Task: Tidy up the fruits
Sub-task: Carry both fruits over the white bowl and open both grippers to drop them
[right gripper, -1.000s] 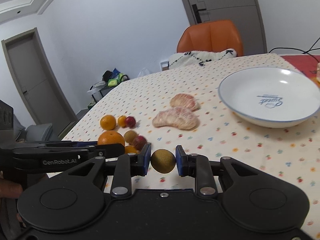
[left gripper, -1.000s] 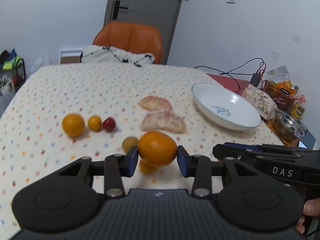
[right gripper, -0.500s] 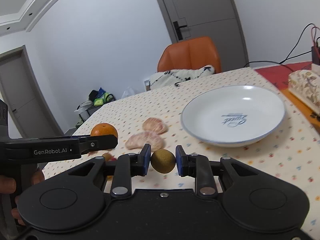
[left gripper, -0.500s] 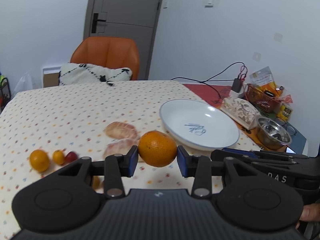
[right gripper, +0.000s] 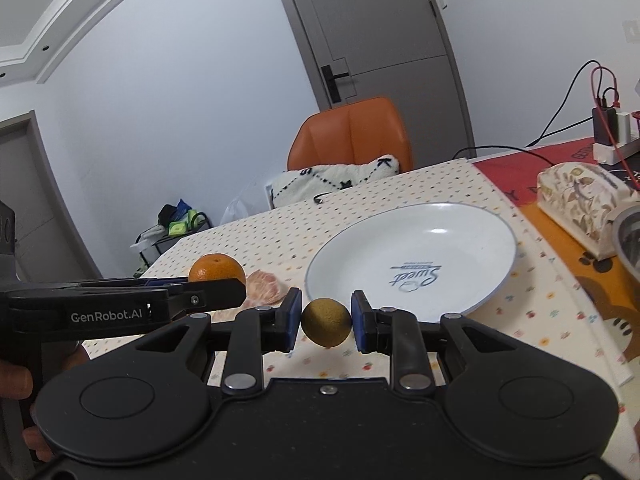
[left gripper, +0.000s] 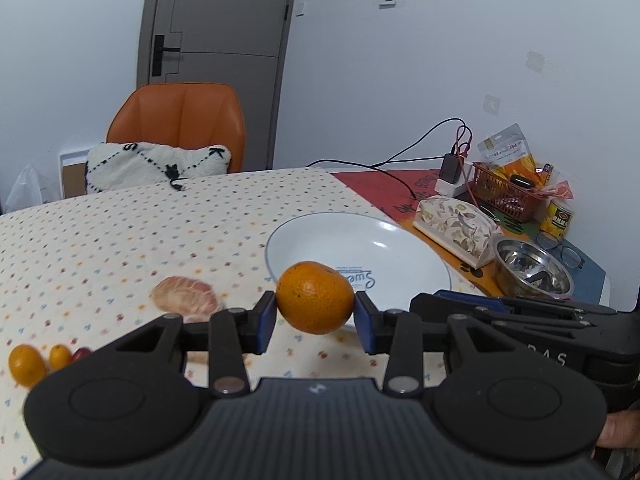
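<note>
My left gripper is shut on an orange, held above the table just in front of the white plate's near rim. My right gripper is shut on a small brown-green round fruit, held before the same white plate. In the right wrist view the left gripper comes in from the left with the orange in it. A peeled pomelo segment lies left of the plate. A small orange, a smaller one and a red fruit lie at the far left.
Right of the plate lie a patterned tissue pouch, a steel bowl, glasses, a red basket, a can and a charger with cables. An orange chair with a cushion stands at the table's far edge.
Both grippers have swung to the right toward the white plate, each keeping its fruit. The loose fruits on the cloth have slid to the left edge of the left wrist view.
</note>
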`<state>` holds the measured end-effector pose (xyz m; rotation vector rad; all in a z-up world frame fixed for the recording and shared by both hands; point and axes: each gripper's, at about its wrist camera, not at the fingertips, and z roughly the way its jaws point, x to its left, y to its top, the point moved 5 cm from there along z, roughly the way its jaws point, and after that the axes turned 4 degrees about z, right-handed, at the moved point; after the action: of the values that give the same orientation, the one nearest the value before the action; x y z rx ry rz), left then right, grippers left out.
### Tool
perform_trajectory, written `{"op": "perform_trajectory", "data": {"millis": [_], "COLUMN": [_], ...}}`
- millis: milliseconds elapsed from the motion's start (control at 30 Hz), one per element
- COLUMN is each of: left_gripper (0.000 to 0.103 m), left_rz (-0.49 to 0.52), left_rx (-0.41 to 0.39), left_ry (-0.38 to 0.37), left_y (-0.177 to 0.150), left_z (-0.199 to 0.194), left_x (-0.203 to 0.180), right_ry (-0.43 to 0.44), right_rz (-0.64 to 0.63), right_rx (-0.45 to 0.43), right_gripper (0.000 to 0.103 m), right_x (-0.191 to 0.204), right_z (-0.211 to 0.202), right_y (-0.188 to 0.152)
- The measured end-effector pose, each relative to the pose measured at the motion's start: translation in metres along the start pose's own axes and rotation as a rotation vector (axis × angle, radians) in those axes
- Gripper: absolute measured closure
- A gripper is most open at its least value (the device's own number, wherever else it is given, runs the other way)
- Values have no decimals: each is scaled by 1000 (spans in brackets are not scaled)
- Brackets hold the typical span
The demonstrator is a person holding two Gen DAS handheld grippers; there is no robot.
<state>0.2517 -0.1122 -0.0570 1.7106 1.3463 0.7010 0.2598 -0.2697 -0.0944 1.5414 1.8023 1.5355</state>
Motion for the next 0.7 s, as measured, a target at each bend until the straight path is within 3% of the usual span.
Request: {"op": "perform_trajectory", "data": {"millis": [400, 700], "left_gripper": [63, 63], "left_rz": [31, 29], "left_rx": [0, 50], "left_ry": [-16, -26], "left_y": [19, 17], "left_z": [33, 66], "left_x": [-20, -26], "right_ry": [-21, -39], "right_rz": [18, 21], "right_rx": [-38, -26], "right_gripper": [78, 78], "right_x": [-27, -41], "right_z": [4, 17], "right_y": [17, 19]}}
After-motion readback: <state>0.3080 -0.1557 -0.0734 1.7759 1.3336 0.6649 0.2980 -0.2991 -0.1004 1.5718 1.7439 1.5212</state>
